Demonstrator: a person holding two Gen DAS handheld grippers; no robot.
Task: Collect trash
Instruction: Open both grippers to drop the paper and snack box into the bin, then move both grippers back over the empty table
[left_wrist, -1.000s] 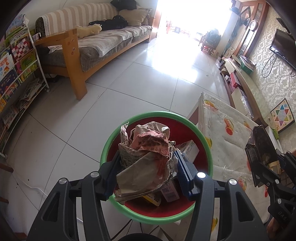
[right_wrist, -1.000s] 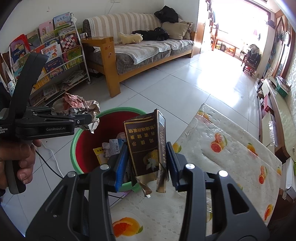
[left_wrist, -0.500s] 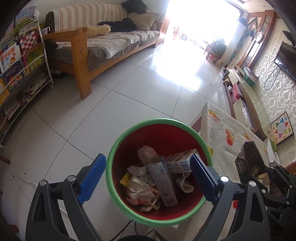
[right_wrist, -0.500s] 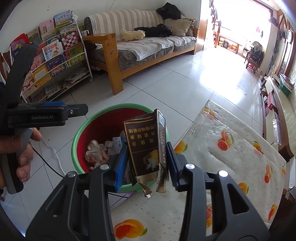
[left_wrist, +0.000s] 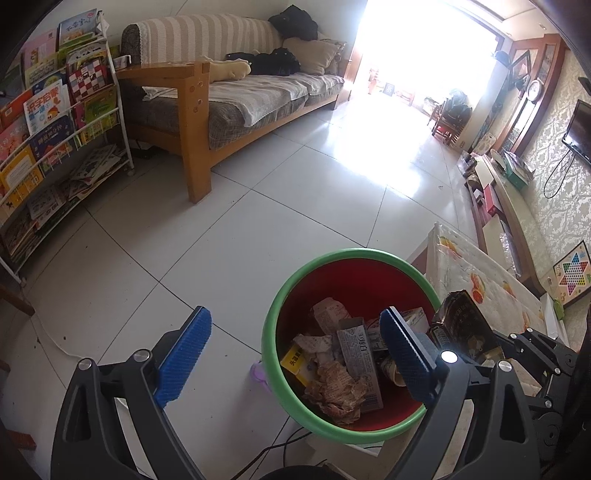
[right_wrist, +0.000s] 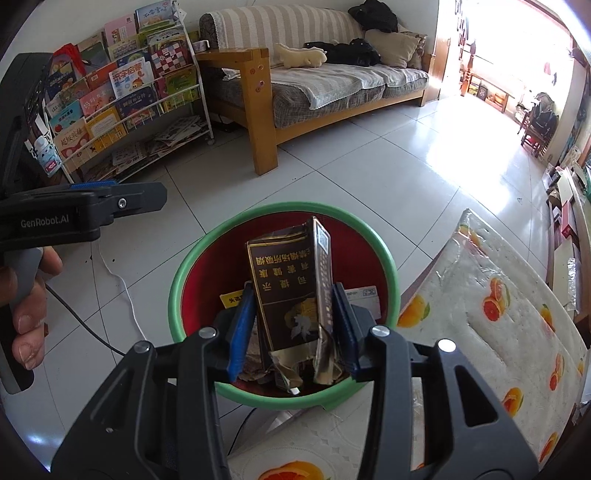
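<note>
A red bin with a green rim (left_wrist: 275, 317) stands on the floor beside the table; it shows in the right wrist view too (right_wrist: 177, 280). Cartons and crumpled paper (left_wrist: 338, 387) lie inside it. My left gripper (left_wrist: 295, 350) is open and empty, above the bin's left edge. It also shows in the right wrist view (right_wrist: 122, 195), left of the bin. My right gripper (right_wrist: 293, 325) is shut on a torn dark brown cigarette carton (right_wrist: 288, 291), held upright over the bin. The carton shows in the left wrist view (left_wrist: 461, 328) at the bin's right edge.
A table with a fruit-print cover (right_wrist: 498, 314) lies right of the bin. A sofa (left_wrist: 229, 96) and a book rack (left_wrist: 55, 129) stand at the back left. A cable (right_wrist: 85, 325) runs over the tiled floor. A low TV cabinet (left_wrist: 506, 199) lines the right wall.
My left gripper opened and dropped the crumpled paper into the bin, then drew back to the left. My right gripper carried the carton from the table's edge to over the bin.
</note>
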